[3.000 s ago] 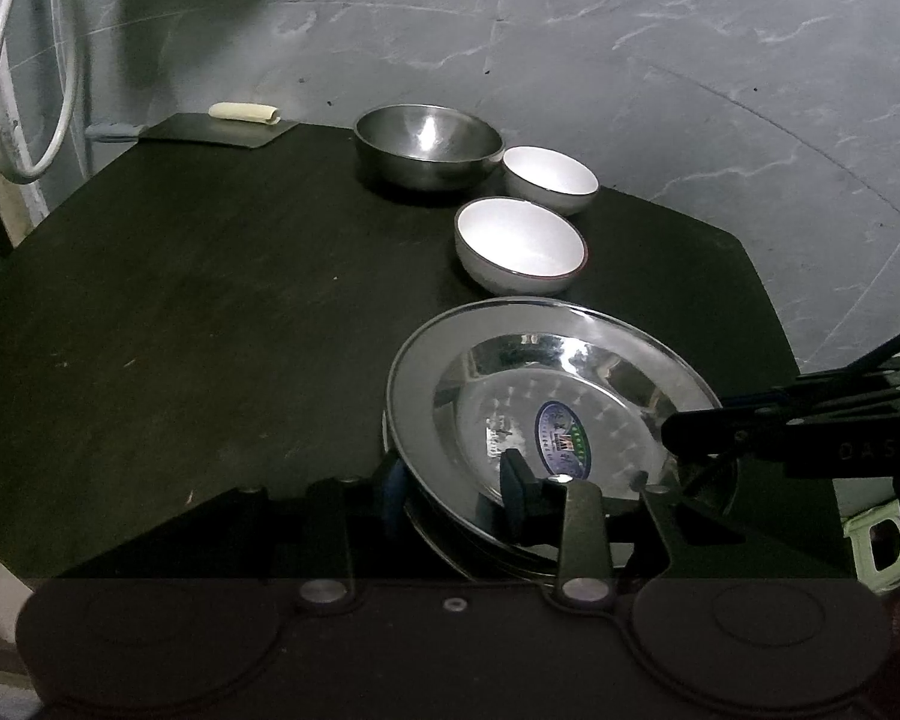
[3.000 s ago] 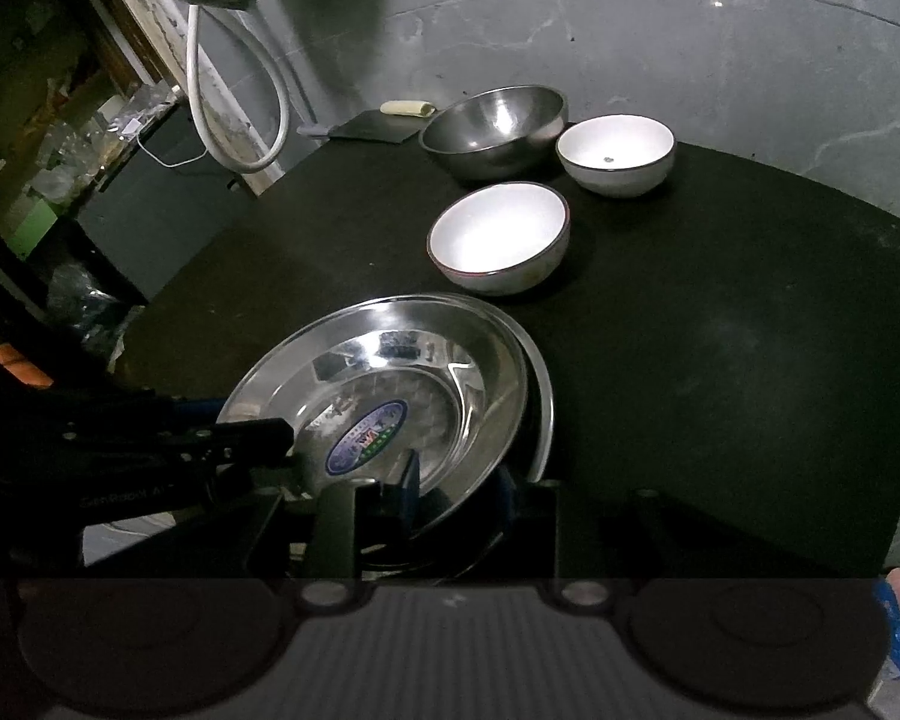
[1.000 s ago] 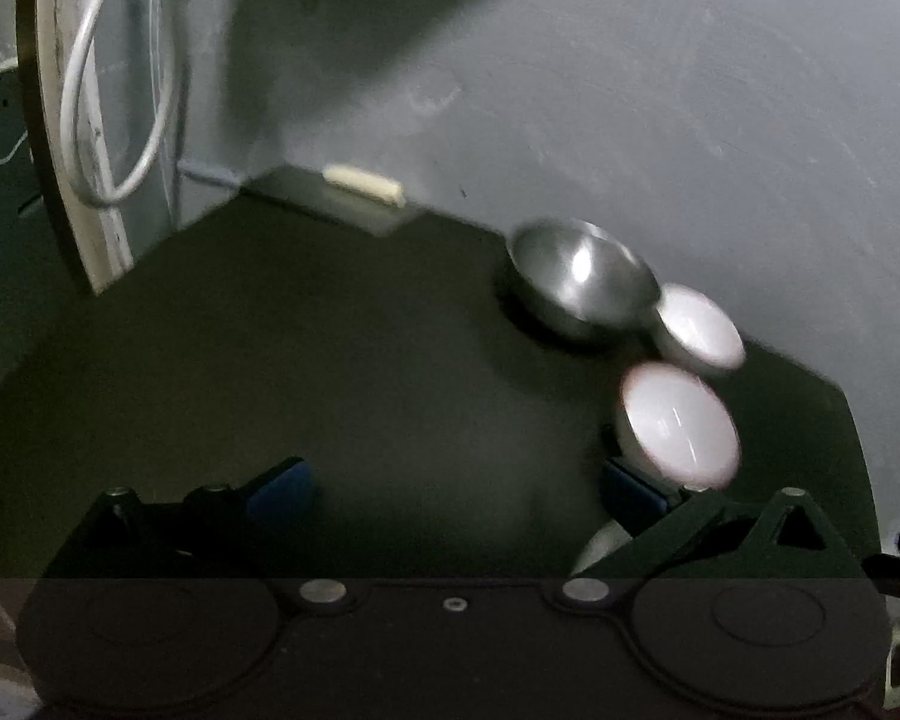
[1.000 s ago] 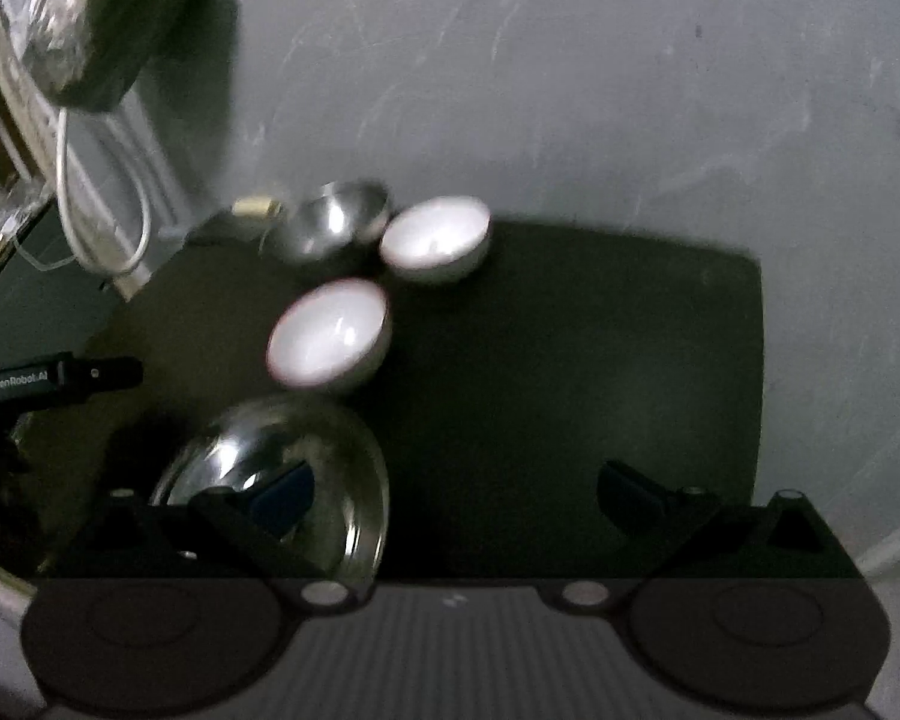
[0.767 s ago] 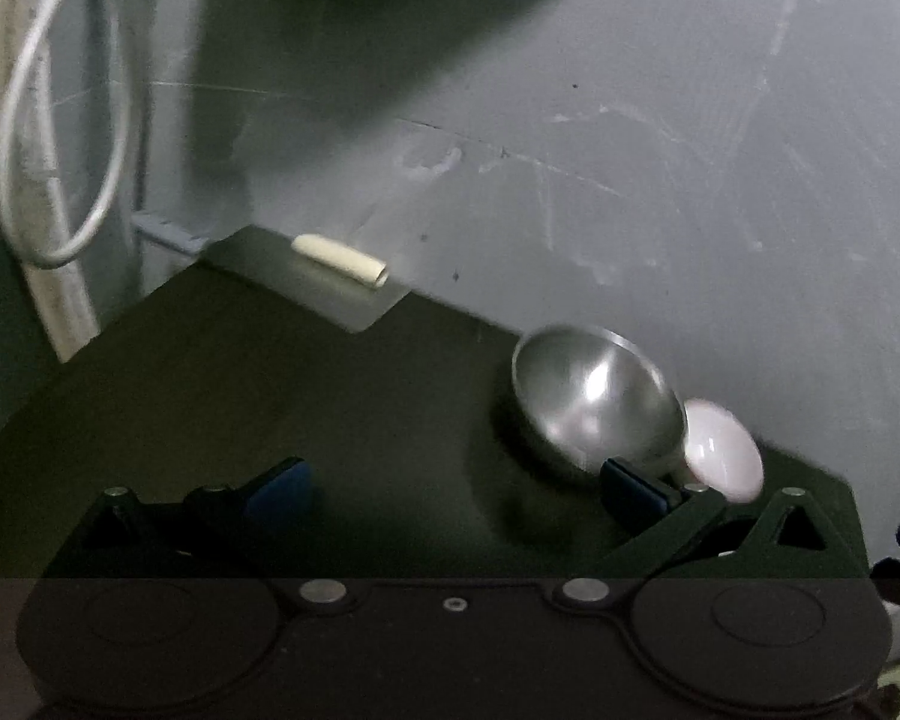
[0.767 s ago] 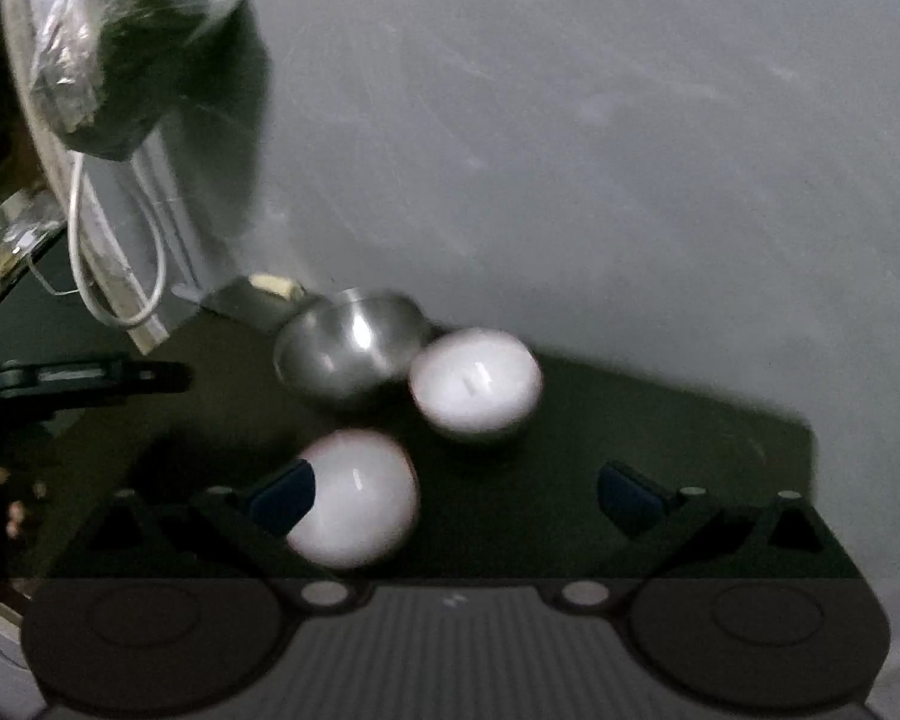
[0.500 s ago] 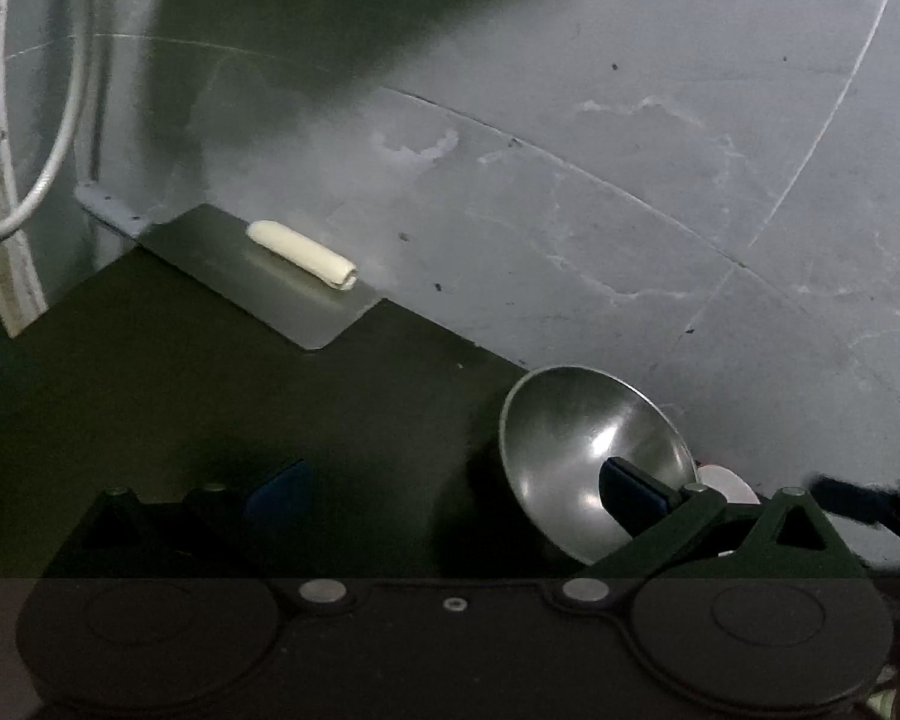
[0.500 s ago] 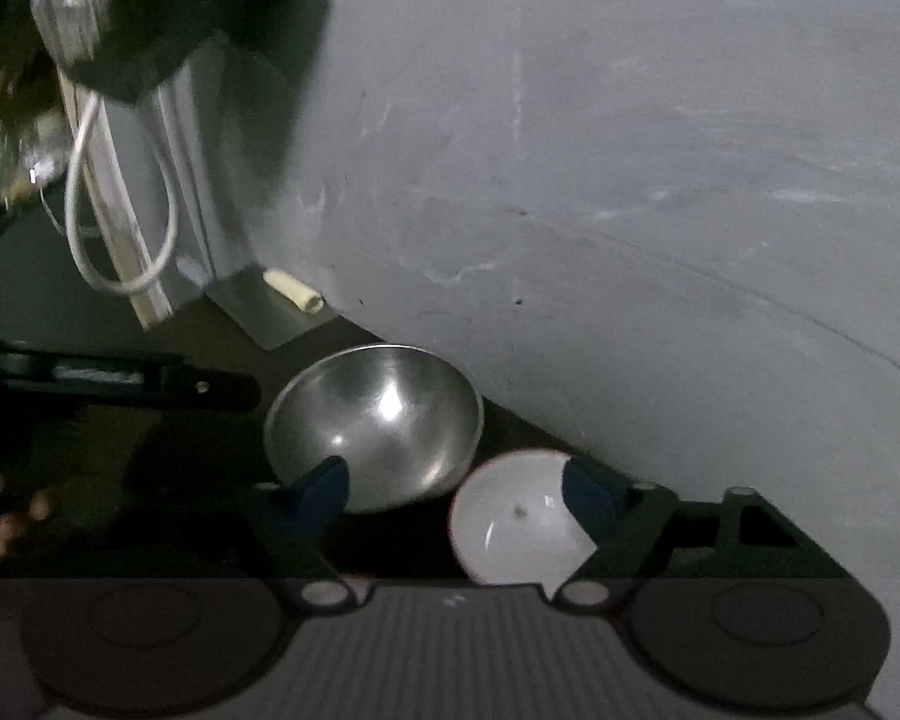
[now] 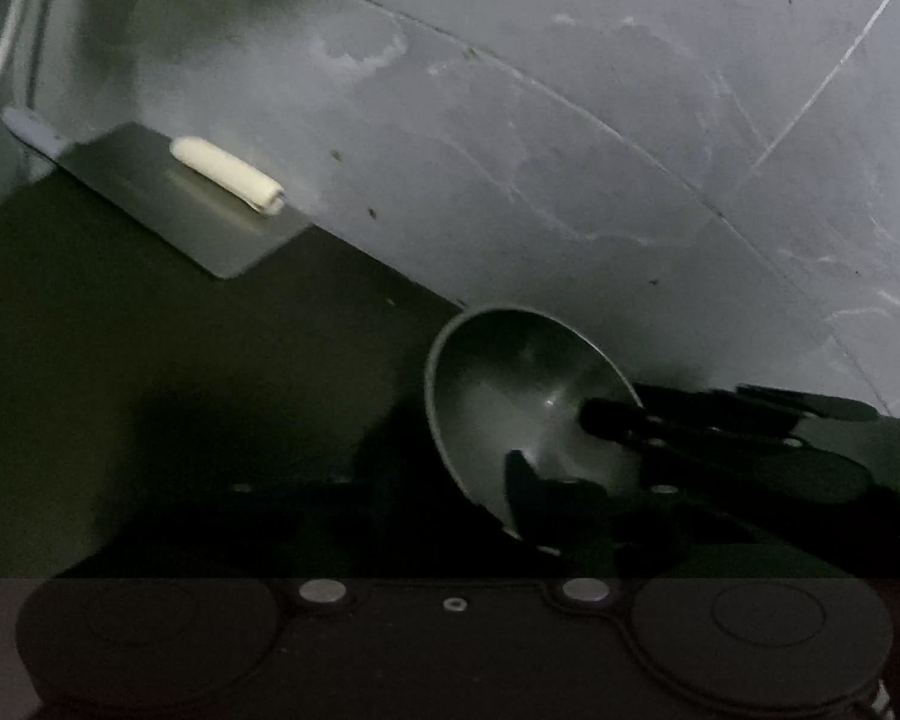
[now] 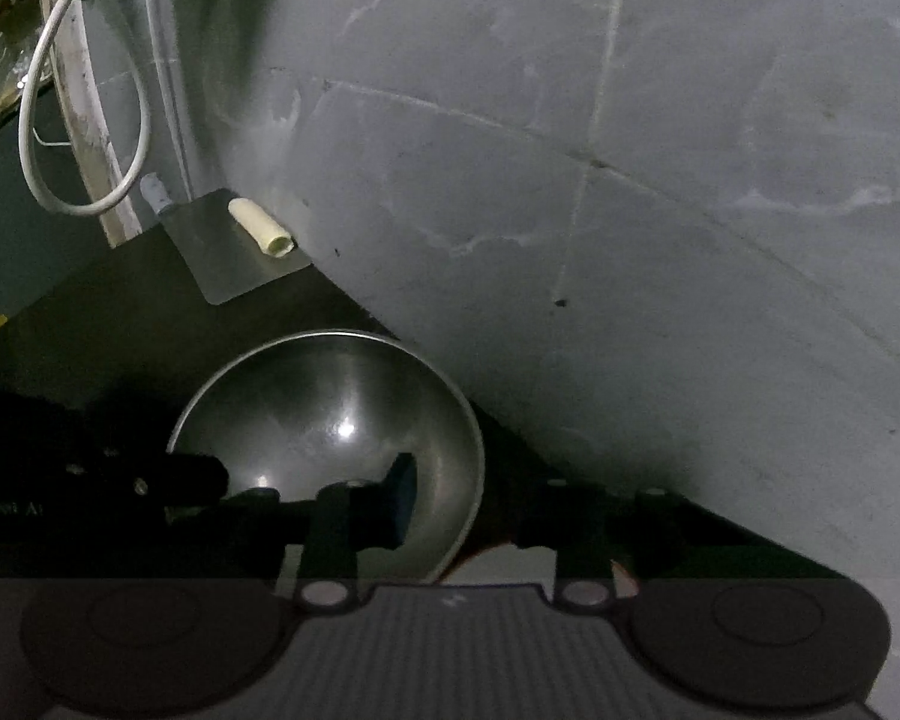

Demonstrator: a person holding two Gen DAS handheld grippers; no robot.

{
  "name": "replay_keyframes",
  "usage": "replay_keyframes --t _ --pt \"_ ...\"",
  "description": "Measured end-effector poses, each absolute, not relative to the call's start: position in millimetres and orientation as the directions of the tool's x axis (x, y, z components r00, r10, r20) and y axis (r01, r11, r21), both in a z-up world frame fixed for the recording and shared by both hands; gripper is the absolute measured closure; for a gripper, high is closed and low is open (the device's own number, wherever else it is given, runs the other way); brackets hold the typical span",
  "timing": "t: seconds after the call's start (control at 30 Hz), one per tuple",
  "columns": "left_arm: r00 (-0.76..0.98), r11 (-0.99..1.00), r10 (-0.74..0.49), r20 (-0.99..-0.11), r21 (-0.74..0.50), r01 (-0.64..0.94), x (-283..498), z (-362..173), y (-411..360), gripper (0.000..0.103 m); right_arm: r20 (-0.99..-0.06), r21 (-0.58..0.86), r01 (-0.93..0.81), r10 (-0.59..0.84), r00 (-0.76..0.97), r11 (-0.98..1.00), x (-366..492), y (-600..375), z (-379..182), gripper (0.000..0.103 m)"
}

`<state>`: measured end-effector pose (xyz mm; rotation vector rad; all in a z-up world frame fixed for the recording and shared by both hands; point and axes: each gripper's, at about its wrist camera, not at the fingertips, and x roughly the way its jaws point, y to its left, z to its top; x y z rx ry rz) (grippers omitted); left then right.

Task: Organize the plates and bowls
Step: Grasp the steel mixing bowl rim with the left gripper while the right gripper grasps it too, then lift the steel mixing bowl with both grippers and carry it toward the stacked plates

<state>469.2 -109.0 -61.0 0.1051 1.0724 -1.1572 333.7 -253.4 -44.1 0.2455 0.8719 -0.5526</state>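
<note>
A steel bowl stands at the far edge of the dark table, by the grey wall. My left gripper is low at the bowl; its right finger is inside the rim, and its left finger is lost in the dark. My right gripper is open; its left finger is inside the bowl and its right finger stands outside the rim. A white bowl shows just under the right gripper. The right gripper reaches into the left wrist view.
A flat metal sheet with a cream roll lies at the table's far left corner. A white cable hangs at the left. The wall rises right behind the bowl.
Both grippers let go of the steel plates, opened and swung up to the far bowls. In the last half second both closed in on the steel bowl, each with a finger inside its rim.
</note>
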Motion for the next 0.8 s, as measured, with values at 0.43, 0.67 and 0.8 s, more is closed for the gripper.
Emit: replay_keyframes --t 0.43,0.67,0.8 --pt "0.035 0.483 -0.7 -0.713 -0.437 0.759 474.1 -54.3 -102.1 0.087 -0.762 0.083 0.596 -0.334 0.555 0.799 321.7 -259.6 -33.8 0.094" --pt "0.047 0.458 -0.738 -0.673 -0.449 0.767 464.9 -23.8 -88.2 0.089 -0.701 0.117 0.599 -0.361 0.614 0.792 300.5 -246.0 1.9 0.094" --pt "0.05 0.436 -0.757 -0.651 -0.447 0.781 447.4 -5.7 -81.9 0.089 -0.677 0.124 0.605 -0.379 0.631 0.786 280.0 -237.6 20.1 0.094"
